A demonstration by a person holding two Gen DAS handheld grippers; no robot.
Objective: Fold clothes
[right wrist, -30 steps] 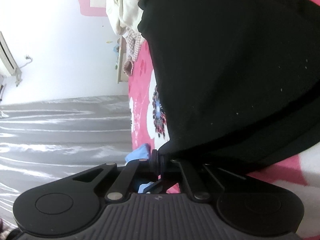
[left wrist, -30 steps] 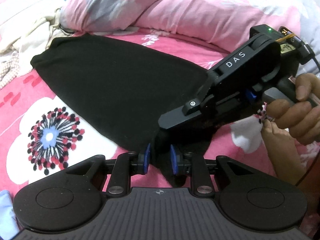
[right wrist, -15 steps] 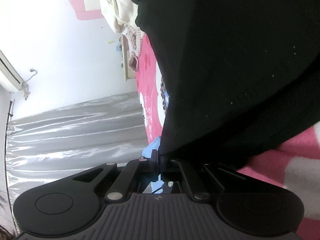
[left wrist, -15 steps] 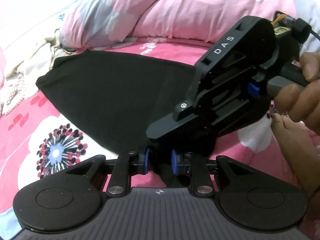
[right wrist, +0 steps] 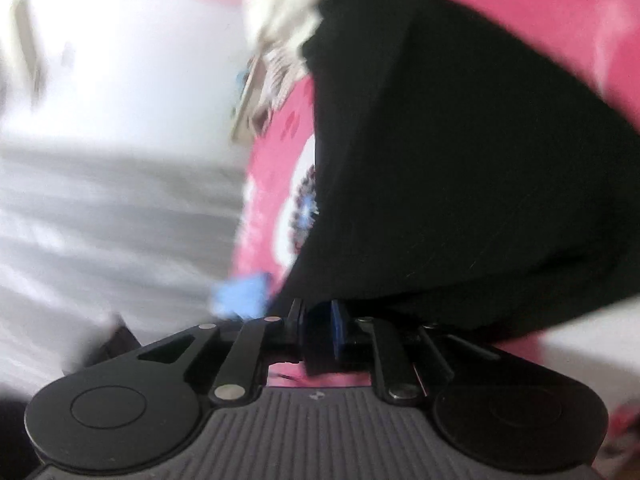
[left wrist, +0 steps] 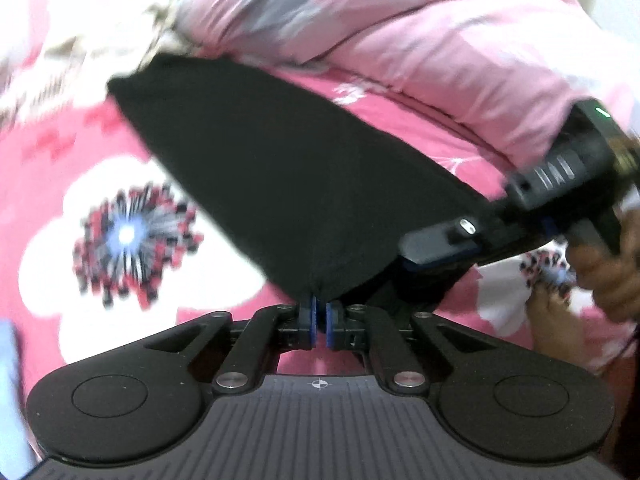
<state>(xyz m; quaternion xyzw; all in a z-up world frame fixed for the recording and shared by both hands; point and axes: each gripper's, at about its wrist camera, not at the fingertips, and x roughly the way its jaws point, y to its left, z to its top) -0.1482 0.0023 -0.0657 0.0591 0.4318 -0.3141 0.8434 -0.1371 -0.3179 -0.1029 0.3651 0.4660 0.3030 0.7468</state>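
Here, a black garment (left wrist: 288,184) lies spread on a pink floral bedsheet (left wrist: 52,200), and everything else is placed by it. To the garment's left on the sheet is a large white flower print with a red-and-black centre (left wrist: 132,240). At the garment's near corner sits the left gripper (left wrist: 319,322) — its blue-padded jaws pinched tight on the cloth's tip. Behind the garment rests a pink and grey pillow (left wrist: 400,28), with pale crumpled clothes (left wrist: 68,64) at its far left corner. At the garment's right edge the right gripper (left wrist: 440,246) reaches in, held by a hand (left wrist: 608,268). In the right wrist view, the right gripper's (right wrist: 318,330) jaws have just been opening; black cloth (right wrist: 460,168) hangs between them — whether the pads touch it is unclear. A blurred blue scrap (right wrist: 240,292) shows left of the cloth.
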